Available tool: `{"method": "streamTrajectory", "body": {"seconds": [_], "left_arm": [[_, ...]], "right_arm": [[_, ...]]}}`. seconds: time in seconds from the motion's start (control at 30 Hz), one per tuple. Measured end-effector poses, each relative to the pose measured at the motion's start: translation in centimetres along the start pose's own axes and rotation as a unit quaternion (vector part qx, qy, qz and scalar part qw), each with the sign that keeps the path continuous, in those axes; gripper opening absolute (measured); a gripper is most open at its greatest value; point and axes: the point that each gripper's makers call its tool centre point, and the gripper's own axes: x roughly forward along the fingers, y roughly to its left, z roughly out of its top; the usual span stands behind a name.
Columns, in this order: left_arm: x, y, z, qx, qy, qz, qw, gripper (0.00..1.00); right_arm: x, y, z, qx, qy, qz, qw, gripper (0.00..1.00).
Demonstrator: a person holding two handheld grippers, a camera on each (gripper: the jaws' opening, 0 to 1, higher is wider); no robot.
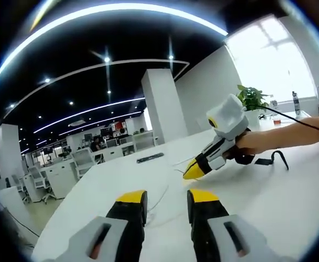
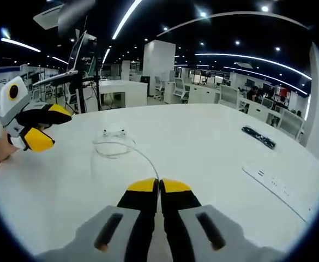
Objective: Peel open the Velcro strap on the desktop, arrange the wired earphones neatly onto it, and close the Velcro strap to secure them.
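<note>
While my right gripper [image 2: 159, 185] keeps its jaws pressed together on nothing, my left gripper [image 1: 166, 197] is parted and empty; the thin white earphones [image 2: 115, 143] lie loosely coiled ahead, cable trailing toward me, on the smooth white table [image 2: 214, 142].

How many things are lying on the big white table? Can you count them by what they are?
wired earphones: 1
black strap: 1
flat black bar, maybe a remote: 1
white power strip: 1
Total: 4
</note>
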Motion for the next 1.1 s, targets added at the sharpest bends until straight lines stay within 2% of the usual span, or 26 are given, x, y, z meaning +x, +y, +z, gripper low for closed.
{"method": "streamTrajectory", "body": {"seconds": [0.27, 0.47, 0.63, 0.97, 1.1], "left_arm": [[-0.1, 0.0, -0.7, 0.011, 0.007, 0.0, 0.9999, 0.33], [-0.3, -0.4, -1.1, 0.03, 0.015, -0.002, 0.9994, 0.33], [-0.3, -1.5, -0.9, 0.057, 0.015, -0.007, 0.9982, 0.33], [-0.5, -4.0, -0.8, 0.062, 0.012, -0.038, 0.9973, 0.31], [-0.5, -5.2, -0.7, 0.077, 0.009, -0.046, 0.9959, 0.31]], "right_arm": [[-1.1, 1.7, 0.1, -0.003, -0.004, 0.003, 1.0, 0.04], [-2.9, 3.0, 0.5, -0.017, -0.012, 0.007, 0.9998, 0.04], [-5.0, 4.1, 1.2, -0.029, -0.026, 0.008, 0.9992, 0.04], [-9.4, 6.2, 2.0, -0.05, -0.049, 0.008, 0.9975, 0.04], [-11.2, 7.1, 2.1, -0.055, -0.059, 0.007, 0.9967, 0.04]]}}
